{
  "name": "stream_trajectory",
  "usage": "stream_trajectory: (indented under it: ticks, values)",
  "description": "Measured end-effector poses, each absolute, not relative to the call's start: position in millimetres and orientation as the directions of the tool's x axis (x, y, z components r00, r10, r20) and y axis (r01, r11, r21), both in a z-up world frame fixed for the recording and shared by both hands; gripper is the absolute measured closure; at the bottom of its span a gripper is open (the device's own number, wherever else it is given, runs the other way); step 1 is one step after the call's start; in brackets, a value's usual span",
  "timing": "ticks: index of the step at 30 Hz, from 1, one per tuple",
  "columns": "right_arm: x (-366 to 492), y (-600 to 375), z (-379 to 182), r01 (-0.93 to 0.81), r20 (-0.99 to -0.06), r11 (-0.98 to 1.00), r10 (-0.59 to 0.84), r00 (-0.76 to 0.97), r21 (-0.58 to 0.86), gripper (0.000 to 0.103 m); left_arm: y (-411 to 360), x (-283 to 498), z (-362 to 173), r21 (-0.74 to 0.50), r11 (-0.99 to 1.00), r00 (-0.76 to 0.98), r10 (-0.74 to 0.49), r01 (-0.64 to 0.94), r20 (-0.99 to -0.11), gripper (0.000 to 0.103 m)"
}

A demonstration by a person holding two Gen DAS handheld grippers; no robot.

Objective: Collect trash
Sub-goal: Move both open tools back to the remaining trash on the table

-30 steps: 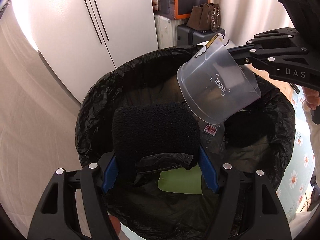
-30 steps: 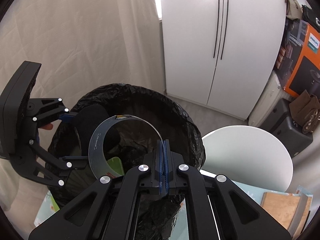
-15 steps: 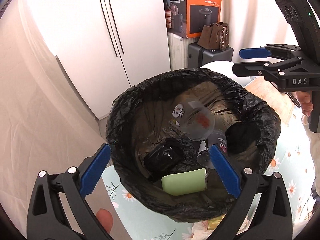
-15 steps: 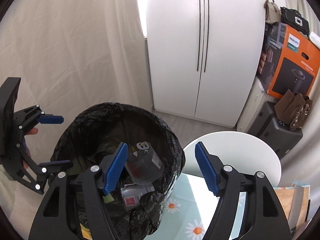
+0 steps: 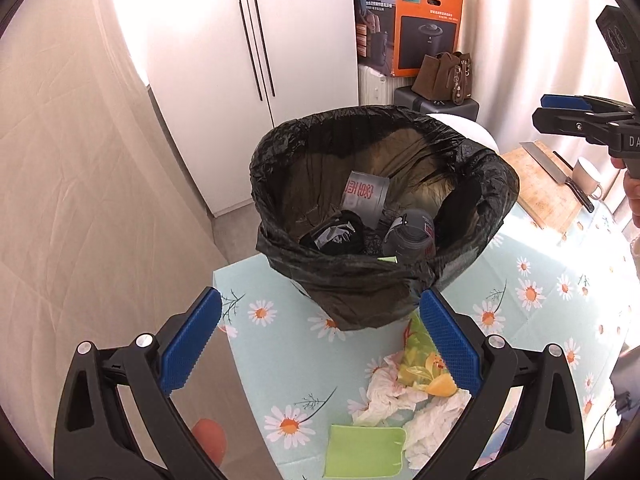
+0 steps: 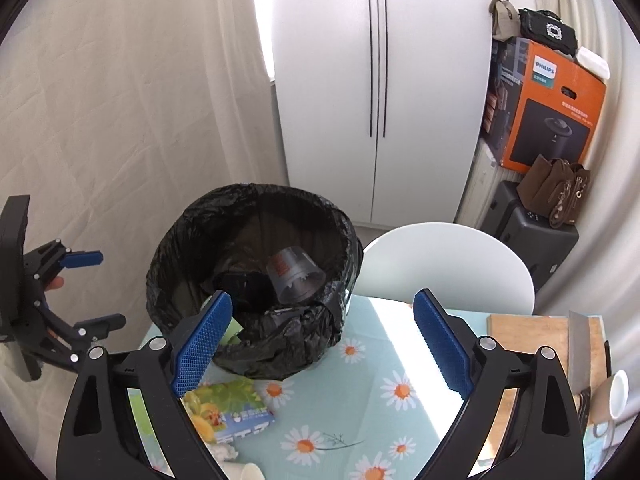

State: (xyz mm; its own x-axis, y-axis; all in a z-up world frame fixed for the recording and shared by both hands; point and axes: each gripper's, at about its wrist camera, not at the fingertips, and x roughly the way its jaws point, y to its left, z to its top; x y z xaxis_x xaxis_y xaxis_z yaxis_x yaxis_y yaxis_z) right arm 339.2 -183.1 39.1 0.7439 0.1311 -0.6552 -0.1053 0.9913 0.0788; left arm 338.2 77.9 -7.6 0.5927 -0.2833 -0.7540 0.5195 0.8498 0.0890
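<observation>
A bin lined with a black bag (image 5: 360,292) (image 6: 280,344) stands at the corner of the daisy-print table. Inside lie a clear plastic cup (image 5: 366,196) (image 6: 294,276), a black cloth (image 5: 336,234) and a dark bottle (image 5: 412,236). My left gripper (image 5: 320,344) is open and empty, pulled back in front of the bin. My right gripper (image 6: 320,344) is open and empty, also back from the bin. On the table near the left gripper lie a colourful wrapper (image 5: 424,364) (image 6: 224,404), crumpled white tissue (image 5: 384,396) and a green sheet (image 5: 364,448).
A wooden cutting board (image 5: 548,188) (image 6: 532,344) with a cleaver (image 6: 580,348) and a white mug (image 5: 588,176) (image 6: 616,396) sit at the table's right. A white round chair (image 6: 448,264) stands behind the table. A white cabinet (image 6: 376,80), boxes and bags stand beyond.
Both grippers opened over the bin: the left let go of the black cloth, the right let go of the clear cup. Both items fell in. Both grippers then pulled back and up.
</observation>
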Motion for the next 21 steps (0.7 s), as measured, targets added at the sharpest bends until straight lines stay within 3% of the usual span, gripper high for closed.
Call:
stream_trajectory:
  ticks: [21]
  values:
    - [232, -147, -41, -0.071, -0.81, 0.997, 0.048, 0.585, 0.009, 0.015, 117, 261, -81, 0.003, 0.857, 0.468, -0.279, 0.516, -0.838, 0.006]
